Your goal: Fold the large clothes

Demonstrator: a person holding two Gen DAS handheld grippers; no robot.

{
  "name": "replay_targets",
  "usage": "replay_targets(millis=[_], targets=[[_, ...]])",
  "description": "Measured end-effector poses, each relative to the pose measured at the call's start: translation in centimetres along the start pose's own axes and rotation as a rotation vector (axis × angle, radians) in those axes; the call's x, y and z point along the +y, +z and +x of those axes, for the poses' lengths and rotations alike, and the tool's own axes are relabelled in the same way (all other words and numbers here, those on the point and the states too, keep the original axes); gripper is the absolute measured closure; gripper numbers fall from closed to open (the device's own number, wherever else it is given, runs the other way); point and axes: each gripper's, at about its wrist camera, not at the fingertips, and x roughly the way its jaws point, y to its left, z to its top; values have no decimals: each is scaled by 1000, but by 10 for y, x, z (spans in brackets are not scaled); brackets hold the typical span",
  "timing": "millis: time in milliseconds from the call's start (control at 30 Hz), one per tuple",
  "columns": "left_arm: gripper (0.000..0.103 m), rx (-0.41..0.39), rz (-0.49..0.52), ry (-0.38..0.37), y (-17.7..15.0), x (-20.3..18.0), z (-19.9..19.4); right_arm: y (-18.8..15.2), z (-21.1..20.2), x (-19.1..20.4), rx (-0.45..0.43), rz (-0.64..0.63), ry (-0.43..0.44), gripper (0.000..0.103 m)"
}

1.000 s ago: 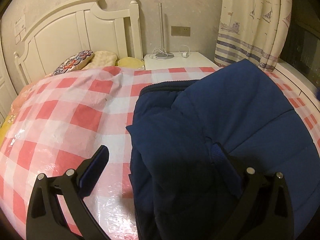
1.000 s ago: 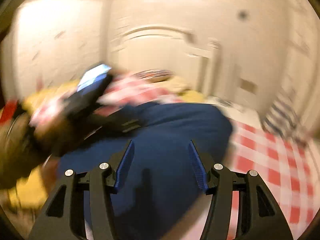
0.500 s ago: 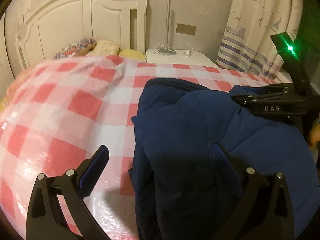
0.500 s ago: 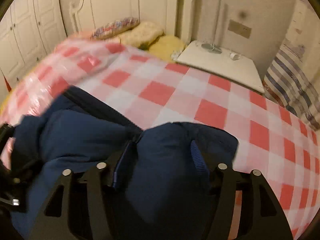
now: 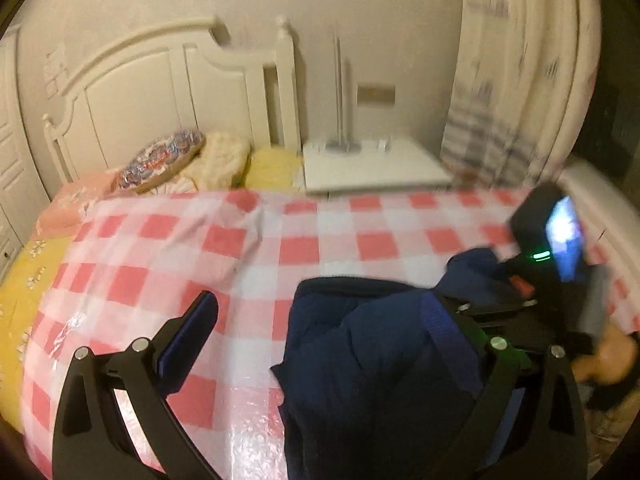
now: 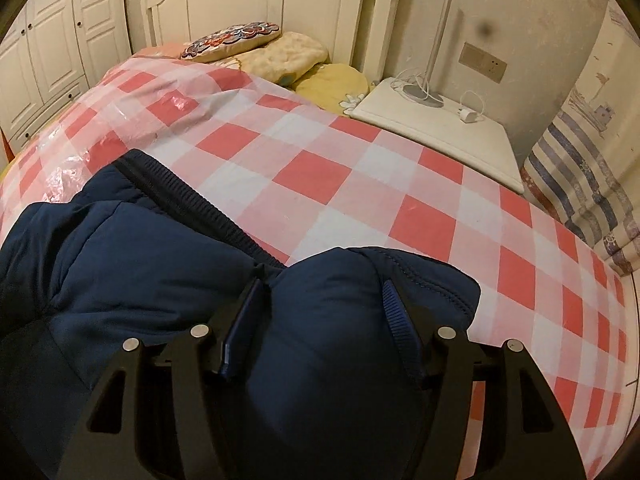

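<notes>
The left gripper's (image 5: pixel 320 320) jaws stand spread wide, one finger over the checked cover and the other against the jacket (image 5: pixel 380 360), nothing pinched. The right gripper's (image 6: pixel 320 312) jaws have just been opening; they straddle a puffed fold of the jacket, both pads against the cloth, though whether they press it I cannot tell.

The jacket, dark blue and padded, lies bunched on a bed (image 6: pixel 360 168) under a glossy red-and-white checked cover. Behind stand a white headboard (image 5: pixel 160 92), a white nightstand (image 6: pixel 448 128) carrying a lamp stand (image 6: pixel 436 40) and a charger, a striped curtain (image 6: pixel 580 168) and white wardrobe doors (image 6: pixel 52 40).

Since a second ago the left view has risen and blurred, and the right gripper has swung in at its right edge. The right view has gone from blurred to sharp.

One jacket, two grippers, three pillows (image 6: pixel 296 56).
</notes>
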Motion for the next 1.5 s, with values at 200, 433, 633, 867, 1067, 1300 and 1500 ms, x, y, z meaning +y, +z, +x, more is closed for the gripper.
replay_targets(millis=[200,433,633,867,1067,1300,1500], targets=[[2,159,-56,17,-38,13,88,-3,-2,-5,-24,34,24,42],[2,116,29,115,-43,1,84,-4,-14,-11,-81,86,44,42],[2,125,-20,63,-43,8,89,-14,-60,-64,-298,333,107,50],[2,136,-50,49,-47,17,94,0,-15,-30,-166,89,3,68],[2,153,-72,25,-48,21,98,17,15,-32,-27,80,36,68],[2,156,-78,10,-49,22,99,-8,-83,0,-210,128,112,68],[2,179,-67,-7,-49,21,103,-62,-87,82,-108,-186,13,67]])
